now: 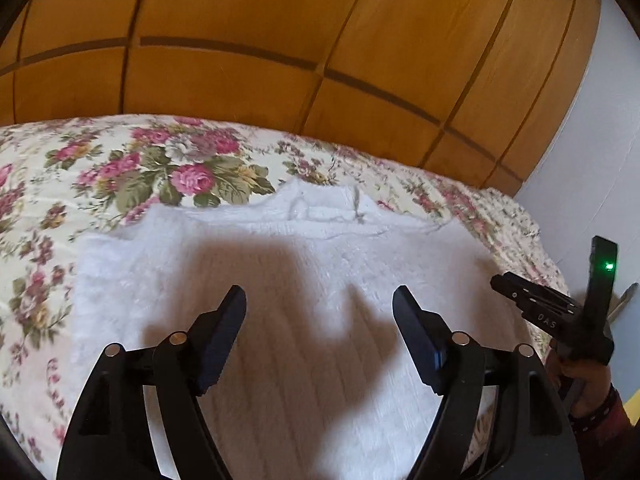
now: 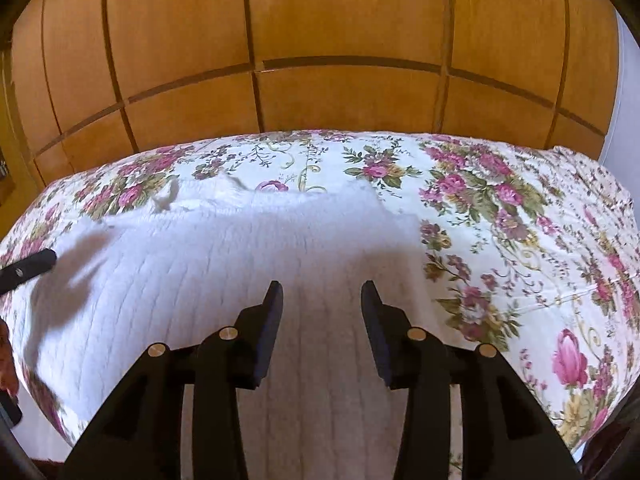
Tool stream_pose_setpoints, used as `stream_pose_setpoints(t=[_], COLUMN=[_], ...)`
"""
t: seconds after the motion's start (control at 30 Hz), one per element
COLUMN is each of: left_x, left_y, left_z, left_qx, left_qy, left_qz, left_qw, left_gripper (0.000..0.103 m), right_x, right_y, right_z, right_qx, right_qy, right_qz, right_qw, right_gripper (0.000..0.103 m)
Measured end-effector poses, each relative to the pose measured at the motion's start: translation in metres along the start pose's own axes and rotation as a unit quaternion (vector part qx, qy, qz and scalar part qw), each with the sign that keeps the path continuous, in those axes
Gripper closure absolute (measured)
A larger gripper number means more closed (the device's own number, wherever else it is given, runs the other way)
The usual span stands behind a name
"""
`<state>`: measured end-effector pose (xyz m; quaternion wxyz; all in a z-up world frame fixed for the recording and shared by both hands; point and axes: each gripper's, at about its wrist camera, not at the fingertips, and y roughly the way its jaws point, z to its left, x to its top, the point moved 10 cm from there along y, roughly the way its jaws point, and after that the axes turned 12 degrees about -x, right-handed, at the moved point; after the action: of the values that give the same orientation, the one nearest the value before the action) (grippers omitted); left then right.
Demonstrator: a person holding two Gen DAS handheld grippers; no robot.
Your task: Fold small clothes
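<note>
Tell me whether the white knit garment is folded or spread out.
Folded. The white knit garment lies flat on the floral bedspread, a doubled layer showing along its far edge.

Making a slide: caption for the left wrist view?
Left gripper, fingers open, above a white knit sweater on a floral bedspread.

Both views are taken close above the bed (image 1: pixel 100 168), tilted down toward the wooden panels (image 1: pixel 240 40) at 12 o'clock. The white sweater (image 1: pixel 280 248) is shared. The right gripper (image 1: pixel 532 300) is caught at 3 o'clock in the left view.
</note>
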<state>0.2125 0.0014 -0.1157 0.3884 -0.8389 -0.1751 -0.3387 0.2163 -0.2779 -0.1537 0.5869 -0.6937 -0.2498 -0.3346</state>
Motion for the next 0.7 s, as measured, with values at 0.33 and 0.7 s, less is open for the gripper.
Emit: stream_pose_setpoints(t=[0.33, 0.7], left_x=[0.005, 0.010], left_y=[0.047, 0.070], left_z=[0.014, 0.022], left_qx=[0.024, 0.045], left_qy=[-0.014, 0.002], left_qz=[0.042, 0.057], left_qw=[0.9987, 0.9973], left_gripper=[0.027, 0.021], right_x=[0.015, 0.007], right_y=[0.034, 0.061], right_z=[-0.005, -0.020], right_qx=[-0.018, -0.057], right_qy=[0.017, 0.011], right_qz=[0.013, 0.015], right_qw=[1.000, 0.998], right_gripper=[0.063, 0.064])
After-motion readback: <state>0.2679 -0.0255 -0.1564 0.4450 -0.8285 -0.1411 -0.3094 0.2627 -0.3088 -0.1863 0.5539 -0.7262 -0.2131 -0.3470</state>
